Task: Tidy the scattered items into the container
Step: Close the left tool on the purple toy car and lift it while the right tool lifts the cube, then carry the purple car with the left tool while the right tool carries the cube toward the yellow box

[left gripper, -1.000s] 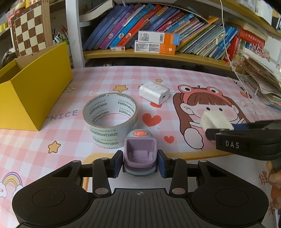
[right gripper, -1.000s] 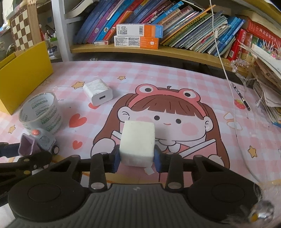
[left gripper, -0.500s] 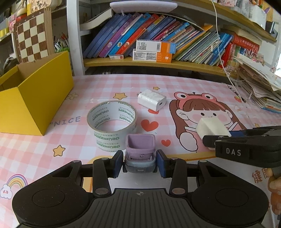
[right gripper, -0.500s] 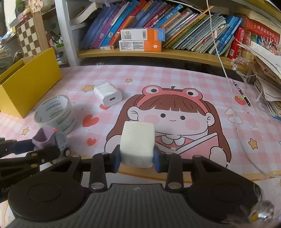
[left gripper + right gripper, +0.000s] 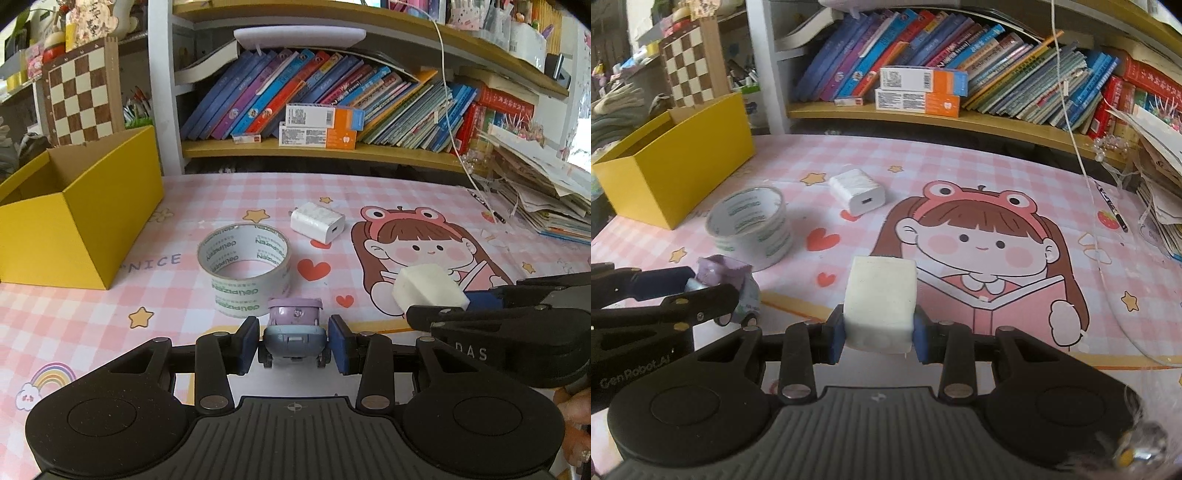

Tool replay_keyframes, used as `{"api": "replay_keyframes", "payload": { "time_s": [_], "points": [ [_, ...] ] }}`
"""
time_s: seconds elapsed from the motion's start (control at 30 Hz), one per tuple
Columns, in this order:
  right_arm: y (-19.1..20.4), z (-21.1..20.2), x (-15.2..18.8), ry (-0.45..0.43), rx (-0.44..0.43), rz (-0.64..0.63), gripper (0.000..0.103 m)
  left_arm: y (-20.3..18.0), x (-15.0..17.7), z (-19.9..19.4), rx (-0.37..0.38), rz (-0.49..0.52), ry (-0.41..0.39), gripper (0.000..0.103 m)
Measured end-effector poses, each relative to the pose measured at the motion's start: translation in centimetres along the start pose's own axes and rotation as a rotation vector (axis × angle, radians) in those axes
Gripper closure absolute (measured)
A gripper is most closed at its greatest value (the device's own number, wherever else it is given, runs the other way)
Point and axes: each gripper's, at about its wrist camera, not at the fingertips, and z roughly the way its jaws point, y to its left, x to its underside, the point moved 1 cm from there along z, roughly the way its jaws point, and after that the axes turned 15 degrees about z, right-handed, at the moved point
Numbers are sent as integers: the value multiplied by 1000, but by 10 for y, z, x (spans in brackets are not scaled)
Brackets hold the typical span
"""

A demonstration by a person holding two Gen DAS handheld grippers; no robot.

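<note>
My left gripper (image 5: 293,345) is shut on a small purple toy car (image 5: 294,326) and holds it above the table; the car also shows in the right wrist view (image 5: 733,291). My right gripper (image 5: 880,338) is shut on a white foam block (image 5: 881,302), which also shows in the left wrist view (image 5: 424,286). The open yellow box (image 5: 74,206) stands at the far left, and shows in the right wrist view (image 5: 679,162) too. A roll of clear tape (image 5: 245,267) and a white charger (image 5: 317,221) lie on the pink mat.
A bookshelf (image 5: 332,110) with leaning books and orange boxes runs along the back. A chessboard (image 5: 83,99) stands behind the yellow box. Stacked papers (image 5: 546,199) and a hanging white cable (image 5: 450,110) are at the right.
Both grippers have risen and tilted up with their loads, so the table looks farther below. The toy car now shows its rear rather than its top.
</note>
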Motion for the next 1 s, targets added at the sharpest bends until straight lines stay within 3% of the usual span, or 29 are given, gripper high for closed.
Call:
{"api": "replay_keyframes", "payload": {
  "time_s": [1.0],
  "points": [
    [25, -39, 16, -48, -57, -69, 69, 6, 8, -42, -40, -11, -69, 64]
  ]
}}
